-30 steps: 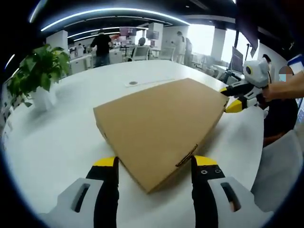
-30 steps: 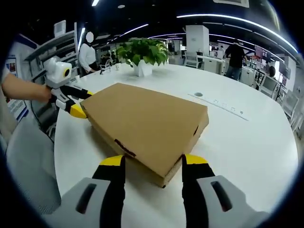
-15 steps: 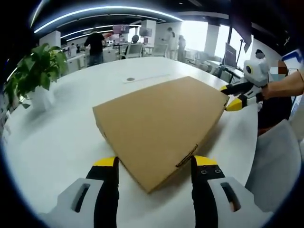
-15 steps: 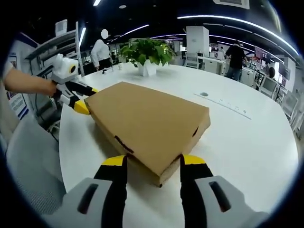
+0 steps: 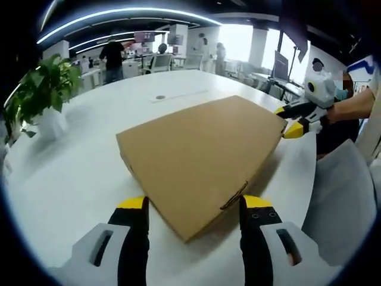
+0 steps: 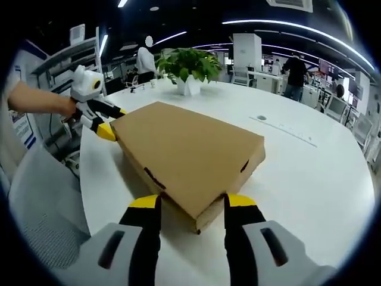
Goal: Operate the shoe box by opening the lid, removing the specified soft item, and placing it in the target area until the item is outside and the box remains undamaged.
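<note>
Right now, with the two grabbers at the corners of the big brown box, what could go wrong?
The left gripper and right gripper each straddle a corner of the closed shoe box. Squeezing there could crush or dent the cardboard. Pulling unevenly might slide the box across the smooth white table instead of lifting the lid. A hard tug could tear the tab slot.

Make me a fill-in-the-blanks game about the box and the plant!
1. The box lies on a white ____.
2. The box's lid is ____, not open.
3. The plant has ____ leaves.
4. The jaws of each gripper have ____ tips.

Missing words: table; closed; green; yellow
</note>
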